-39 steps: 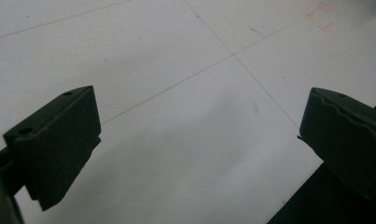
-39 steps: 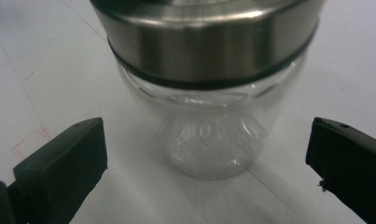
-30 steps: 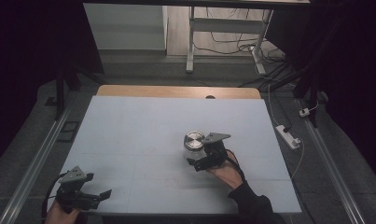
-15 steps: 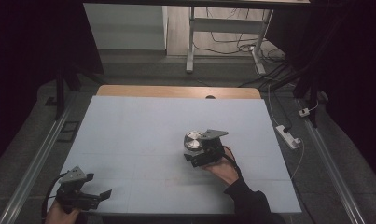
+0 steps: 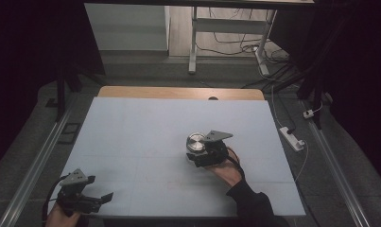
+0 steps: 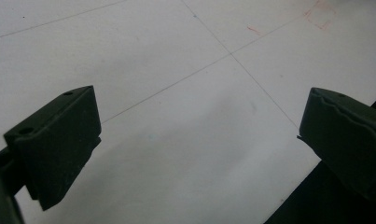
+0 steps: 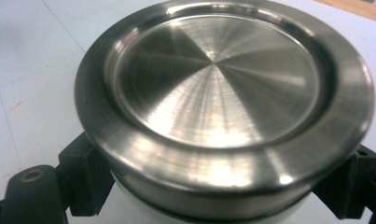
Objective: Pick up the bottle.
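A round container (image 5: 195, 140) with a brushed steel lid (image 7: 218, 93) and a white body stands right of the middle of the pale table sheet (image 5: 145, 132). My right gripper (image 5: 196, 152) reaches it from the near side. Its jaws have just been closing, and its fingers (image 7: 85, 179) now press on the body just under the lid's rim, one on each side. My left gripper (image 5: 94, 199) rests at the table's near left corner. It is open, its fingers (image 6: 59, 140) wide apart over bare sheet with nothing between them.
The sheet carries thin pencil lines and small red marks (image 6: 321, 11). A wooden strip (image 5: 178, 92) runs along the far edge. A white power strip (image 5: 292, 138) and cables lie on the floor to the right. Metal rails flank the table.
The right gripper's jaws have closed onto the container, which stays where it stood. The left gripper has not moved.
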Available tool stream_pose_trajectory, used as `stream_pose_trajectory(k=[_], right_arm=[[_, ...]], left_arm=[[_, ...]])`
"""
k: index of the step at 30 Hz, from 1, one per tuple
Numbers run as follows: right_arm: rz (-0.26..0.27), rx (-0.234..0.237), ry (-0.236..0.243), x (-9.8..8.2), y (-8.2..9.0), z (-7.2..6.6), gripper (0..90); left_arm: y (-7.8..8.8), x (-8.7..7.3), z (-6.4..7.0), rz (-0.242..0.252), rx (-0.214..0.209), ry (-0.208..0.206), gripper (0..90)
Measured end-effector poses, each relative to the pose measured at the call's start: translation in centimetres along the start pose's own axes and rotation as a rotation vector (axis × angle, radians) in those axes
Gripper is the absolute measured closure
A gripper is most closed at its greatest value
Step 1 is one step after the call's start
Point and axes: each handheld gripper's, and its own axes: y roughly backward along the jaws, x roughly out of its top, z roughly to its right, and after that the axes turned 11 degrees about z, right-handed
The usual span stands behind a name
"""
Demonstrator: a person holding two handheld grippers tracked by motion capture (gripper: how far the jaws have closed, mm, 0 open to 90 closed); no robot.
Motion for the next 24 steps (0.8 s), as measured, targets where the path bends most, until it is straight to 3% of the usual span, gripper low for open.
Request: stream_pose_trajectory(k=[6, 12, 18, 24], right_arm=[[0.008, 0.012, -0.027, -0.24, -0.1, 0.22, 12.7], [0.007, 0.018, -0.023, -0.32, -0.14, 0.28, 12.7], [-0.014, 0.002, 0.031, 0.05, 0.0, -0.03, 14.7], [-0.019, -0.004, 0.038, 0.17, 0.07, -0.14, 15.0]], left_arm=[[-0.02, 0.0, 0.0, -0.001, 0.001, 0.0, 0.0], [-0.02, 0.0, -0.01, -0.001, 0.001, 0.002, 0.0], [-0.02, 0.0, 0.0, -0.001, 0.001, 0.0, 0.0], [0.0, 0.0, -0.01, 0.0, -0.001, 0.001, 0.0]])
